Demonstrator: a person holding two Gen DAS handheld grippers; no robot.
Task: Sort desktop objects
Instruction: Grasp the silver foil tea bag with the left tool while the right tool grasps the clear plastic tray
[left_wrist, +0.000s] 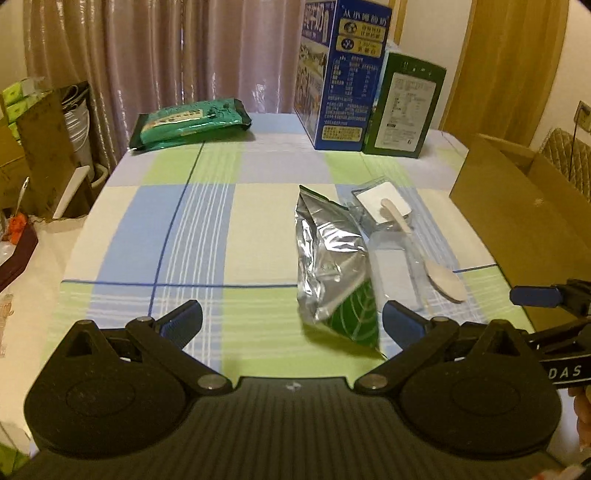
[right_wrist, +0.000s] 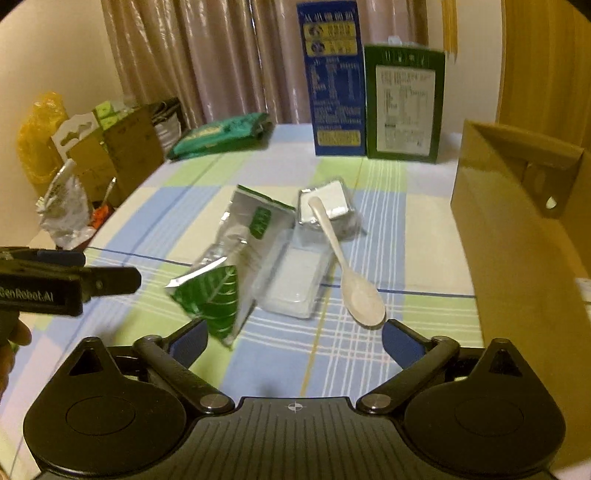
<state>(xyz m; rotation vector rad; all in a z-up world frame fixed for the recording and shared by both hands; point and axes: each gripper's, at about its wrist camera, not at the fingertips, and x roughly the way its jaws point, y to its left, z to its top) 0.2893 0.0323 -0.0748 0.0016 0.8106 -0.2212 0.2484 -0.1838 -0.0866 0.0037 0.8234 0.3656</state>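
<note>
Hovering wide and empty, left gripper (left_wrist: 291, 319) and right gripper (right_wrist: 293, 338), spread to fit foil bag (left_wrist: 327, 266) and spoon (right_wrist: 354, 273).

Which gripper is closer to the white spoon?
Right. The right gripper has the white spoon just ahead of its right finger, its bowl nearly at the fingertip. The left gripper sits further left, facing the silver-green pouch, which lies beside the spoon.

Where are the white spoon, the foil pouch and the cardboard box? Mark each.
white spoon (right_wrist: 364, 301): right wrist view, on its bowl.
foil pouch (left_wrist: 325, 254): left wrist view, on its silver middle.
cardboard box (right_wrist: 495, 236): right wrist view, on its near wall.
</note>
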